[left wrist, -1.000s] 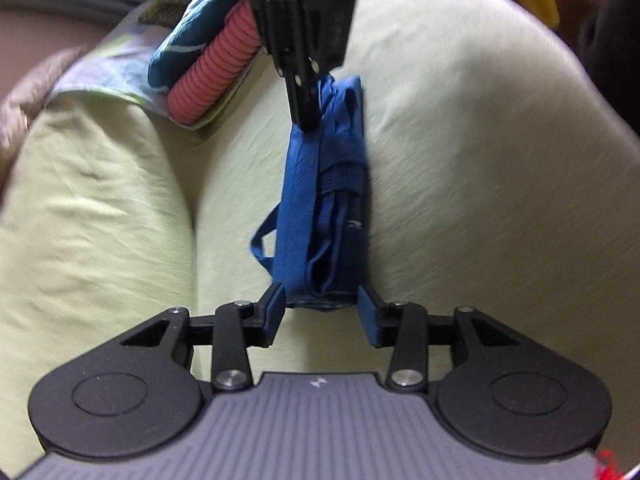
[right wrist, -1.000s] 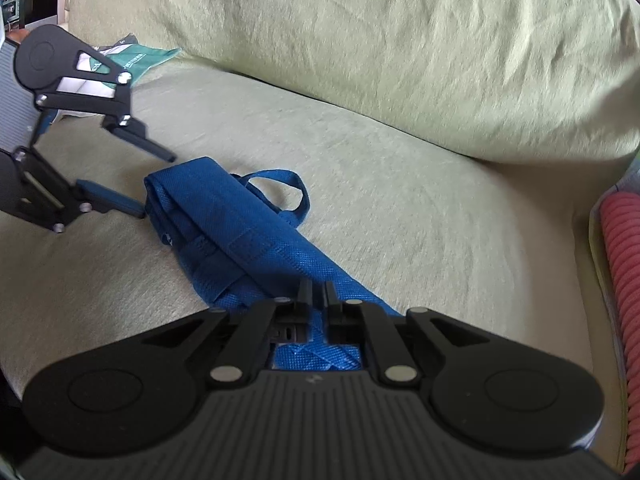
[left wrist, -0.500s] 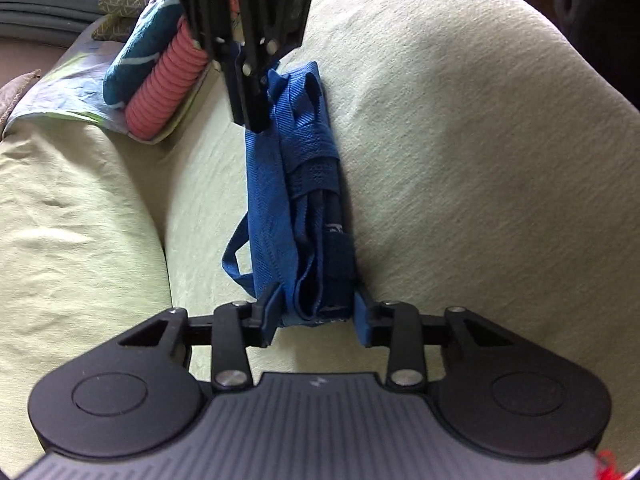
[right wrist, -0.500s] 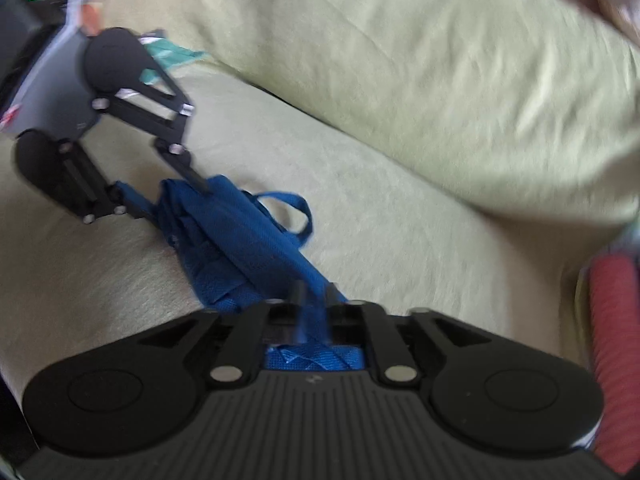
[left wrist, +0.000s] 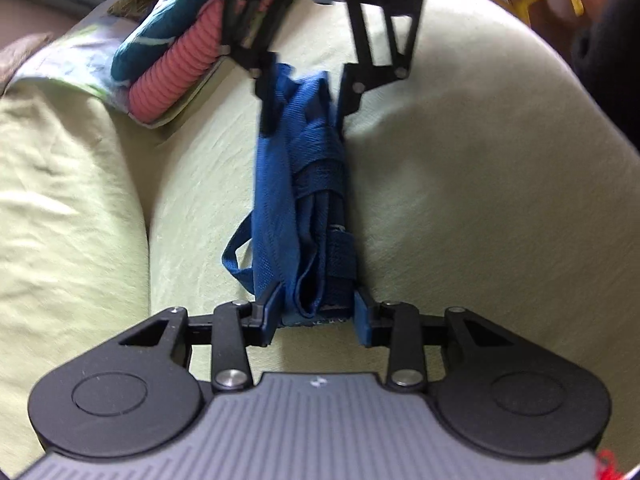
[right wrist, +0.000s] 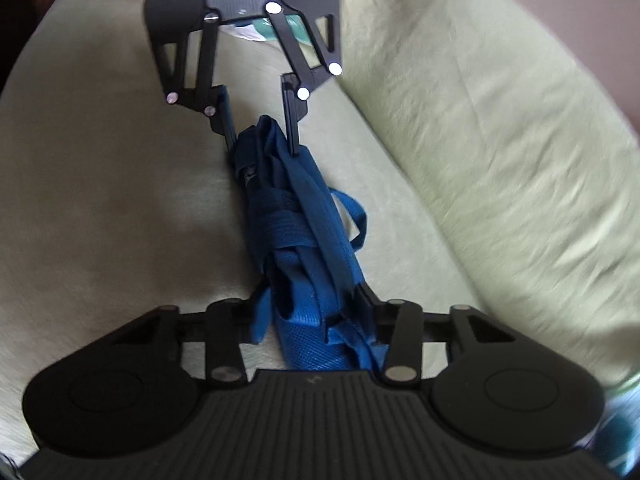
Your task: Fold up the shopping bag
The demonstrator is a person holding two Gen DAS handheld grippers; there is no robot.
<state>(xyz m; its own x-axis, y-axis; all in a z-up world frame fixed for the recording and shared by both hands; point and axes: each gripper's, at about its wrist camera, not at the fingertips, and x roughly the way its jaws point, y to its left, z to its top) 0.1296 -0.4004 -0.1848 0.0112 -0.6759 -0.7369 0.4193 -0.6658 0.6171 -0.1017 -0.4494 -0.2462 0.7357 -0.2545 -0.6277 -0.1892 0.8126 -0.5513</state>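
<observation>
- The blue woven fabric shopping bag (left wrist: pixel 304 200) lies on the pale green sofa seat cushion (left wrist: pixel 460 200) as a long narrow bundle, already gathered lengthwise with its straps wrapped across the middle
- One blue strap loop (left wrist: pixel 236 256) sticks out at the side
- The left claw (left wrist: pixel 316 316) straddles the near end of the bundle, pads against its sides, clamped on it
- The right claw (right wrist: pixel 316 320) has just been closing, and its jaws now squeeze the opposite end of the bag
- Judged from this, the lengthwise folding looks done; bringing the two ends together, tucking the loose loop and flattening seem left
</observation>
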